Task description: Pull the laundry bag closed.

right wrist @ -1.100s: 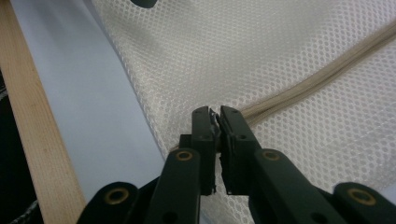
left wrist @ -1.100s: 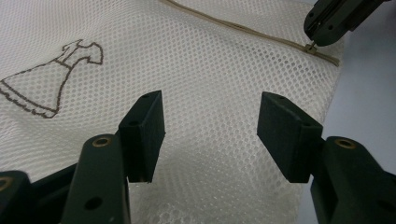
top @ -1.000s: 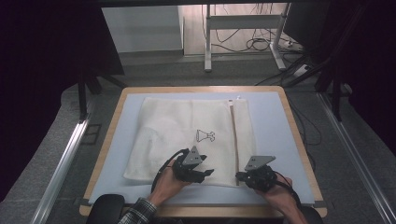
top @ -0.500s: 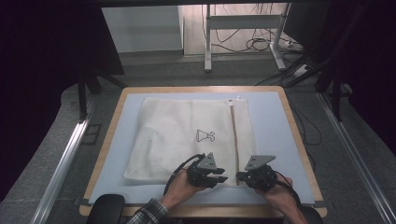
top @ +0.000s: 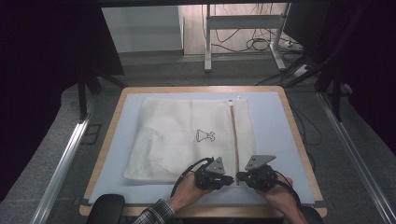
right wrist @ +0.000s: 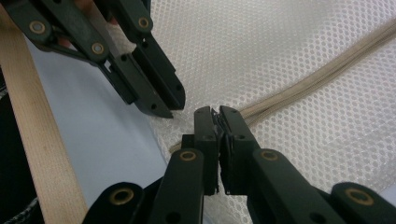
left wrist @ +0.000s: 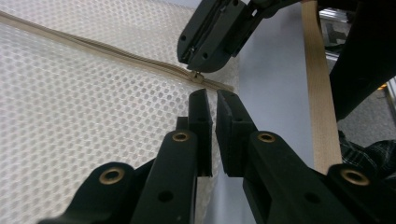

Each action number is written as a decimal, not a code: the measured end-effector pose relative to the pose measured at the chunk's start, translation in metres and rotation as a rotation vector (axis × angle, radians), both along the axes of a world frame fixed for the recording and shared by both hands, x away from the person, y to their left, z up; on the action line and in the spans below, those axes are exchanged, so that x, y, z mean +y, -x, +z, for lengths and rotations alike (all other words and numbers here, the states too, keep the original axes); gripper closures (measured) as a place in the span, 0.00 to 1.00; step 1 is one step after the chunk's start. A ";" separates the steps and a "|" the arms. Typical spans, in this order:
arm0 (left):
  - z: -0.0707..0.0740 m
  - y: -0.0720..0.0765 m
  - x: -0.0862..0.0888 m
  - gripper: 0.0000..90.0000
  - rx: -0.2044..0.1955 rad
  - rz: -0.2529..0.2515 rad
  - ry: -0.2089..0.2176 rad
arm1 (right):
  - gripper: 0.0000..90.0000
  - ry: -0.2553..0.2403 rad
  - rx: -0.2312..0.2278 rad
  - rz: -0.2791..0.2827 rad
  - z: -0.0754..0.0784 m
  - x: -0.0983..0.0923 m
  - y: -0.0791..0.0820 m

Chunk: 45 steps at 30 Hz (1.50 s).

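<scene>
One mesh bag [top: 187, 140], zipper [top: 235, 140] running near-to-far.

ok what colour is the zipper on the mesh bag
Beige, a shade darker than the white mesh bag. The zipper shows best in the left gripper view.

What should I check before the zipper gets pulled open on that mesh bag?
1. Right tool shut on the zipper pull: ok, its jaws are closed at the pull in both tool views.
2. Left tool holding the mesh bag next to the pull: not ok, jaws show a narrow gap with nothing between them.
3. Zipper closed along its length: ok, the teeth look joined.
4. Bag flat on the blue mat: ok, it looks mostly flat in the high view.
5. Path along the zipper free: ok, nothing lies on it.
</scene>
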State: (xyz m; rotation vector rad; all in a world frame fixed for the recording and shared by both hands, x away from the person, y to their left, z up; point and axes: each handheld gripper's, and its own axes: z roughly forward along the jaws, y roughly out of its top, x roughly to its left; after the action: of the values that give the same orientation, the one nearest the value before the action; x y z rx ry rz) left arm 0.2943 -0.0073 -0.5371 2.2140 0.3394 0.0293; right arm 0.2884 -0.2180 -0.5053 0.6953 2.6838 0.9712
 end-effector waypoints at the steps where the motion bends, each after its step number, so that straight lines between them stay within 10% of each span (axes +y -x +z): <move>1: -0.001 0.000 -0.001 0.94 -0.004 0.000 -0.008 | 0.95 -0.002 0.000 -0.002 0.000 0.000 0.000; 45: -0.002 0.004 -0.003 1.00 -0.036 -0.002 -0.040 | 0.96 0.043 -0.053 -0.022 0.000 0.005 -0.030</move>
State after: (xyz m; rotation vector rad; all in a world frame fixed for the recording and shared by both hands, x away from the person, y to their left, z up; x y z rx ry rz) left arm 0.2903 -0.0106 -0.5395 2.2509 0.3198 0.0757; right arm 0.3185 -0.2134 -0.5056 0.6791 2.6375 0.9111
